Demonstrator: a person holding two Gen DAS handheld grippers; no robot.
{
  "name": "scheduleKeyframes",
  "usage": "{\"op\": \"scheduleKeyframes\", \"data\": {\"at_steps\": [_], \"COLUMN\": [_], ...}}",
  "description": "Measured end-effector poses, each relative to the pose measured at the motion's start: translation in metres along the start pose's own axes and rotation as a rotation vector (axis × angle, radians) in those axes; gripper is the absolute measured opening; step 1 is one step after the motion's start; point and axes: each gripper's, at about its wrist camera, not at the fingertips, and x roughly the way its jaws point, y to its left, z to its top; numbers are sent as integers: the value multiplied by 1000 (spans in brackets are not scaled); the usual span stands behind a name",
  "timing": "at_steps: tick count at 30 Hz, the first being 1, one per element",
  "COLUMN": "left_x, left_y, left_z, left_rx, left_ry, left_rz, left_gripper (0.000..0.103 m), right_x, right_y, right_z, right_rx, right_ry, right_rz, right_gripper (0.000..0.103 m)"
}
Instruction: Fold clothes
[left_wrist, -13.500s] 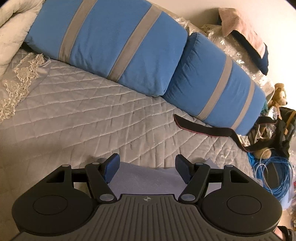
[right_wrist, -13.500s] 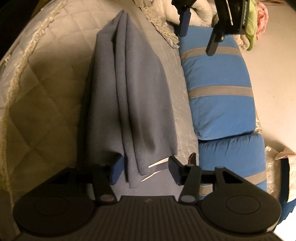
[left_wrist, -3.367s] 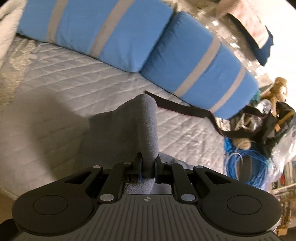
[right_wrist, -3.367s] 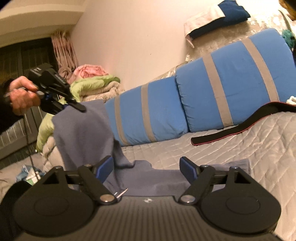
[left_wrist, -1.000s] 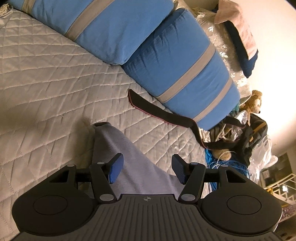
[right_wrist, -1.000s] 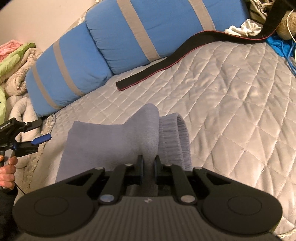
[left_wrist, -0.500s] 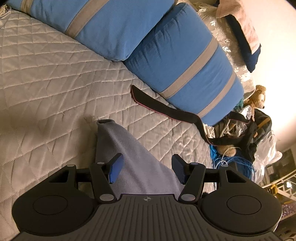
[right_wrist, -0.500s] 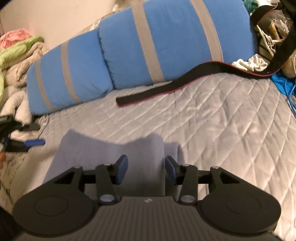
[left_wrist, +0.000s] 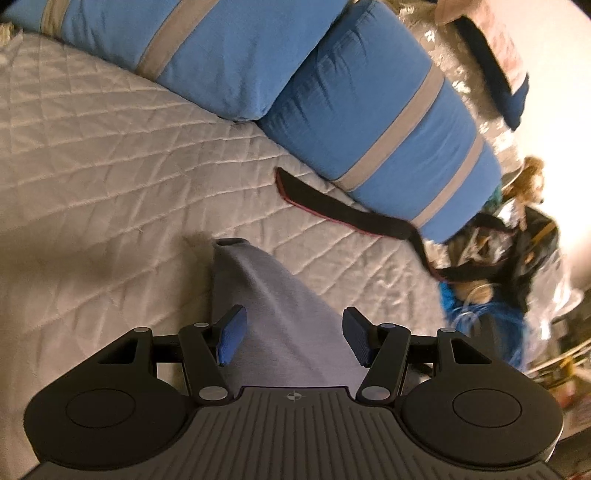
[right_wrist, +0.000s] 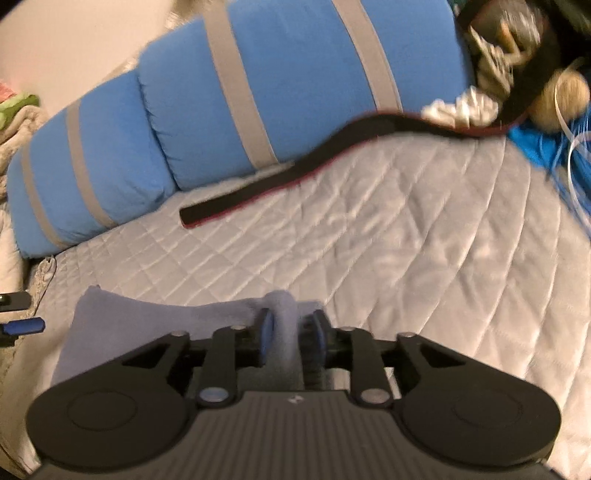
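A grey-blue garment (left_wrist: 280, 325) lies folded on the quilted grey bedspread (left_wrist: 92, 166). My left gripper (left_wrist: 293, 338) is open above it, fingers on either side of the cloth, holding nothing. In the right wrist view the garment (right_wrist: 147, 325) lies flat to the left, and my right gripper (right_wrist: 290, 341) is shut on a raised fold of it (right_wrist: 284, 314). The left gripper's blue fingertip (right_wrist: 22, 326) shows at the far left edge.
Two blue bolster pillows with grey stripes (left_wrist: 369, 122) (right_wrist: 258, 92) line the far side of the bed. A black strap with red edge (left_wrist: 340, 210) (right_wrist: 295, 173) lies before them. Blue cable (left_wrist: 476, 314), a bag and a plush toy (left_wrist: 528, 181) sit beyond the bed's right end.
My right gripper was shut on the fold a second ago, opened half a second ago, and has now shut on the fold again. My left gripper stays open, having shifted slightly.
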Motion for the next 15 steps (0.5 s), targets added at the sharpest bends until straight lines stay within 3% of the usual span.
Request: {"op": "scheduleKeyframes", "data": {"at_steps": [3, 7, 11, 15], "left_x": [4, 9, 26, 49], "left_y": [-10, -29, -47, -51], "left_z": [-3, -11, -24, -32], "left_rx": [104, 275, 450, 557], "left_ry": [-10, -55, -86, -85], "left_rz": [95, 156, 191, 226], "left_gripper": [55, 54, 35, 26], "right_x": [-16, -30, -22, -4], "right_y": [15, 36, 51, 54], "right_z": [-5, -19, -28, -28], "right_rx": [-168, -380, -495, -495], "right_ry": [-76, -132, -109, -50], "right_rz": [-40, -36, -39, -55], "right_gripper": [47, 45, 13, 4]}}
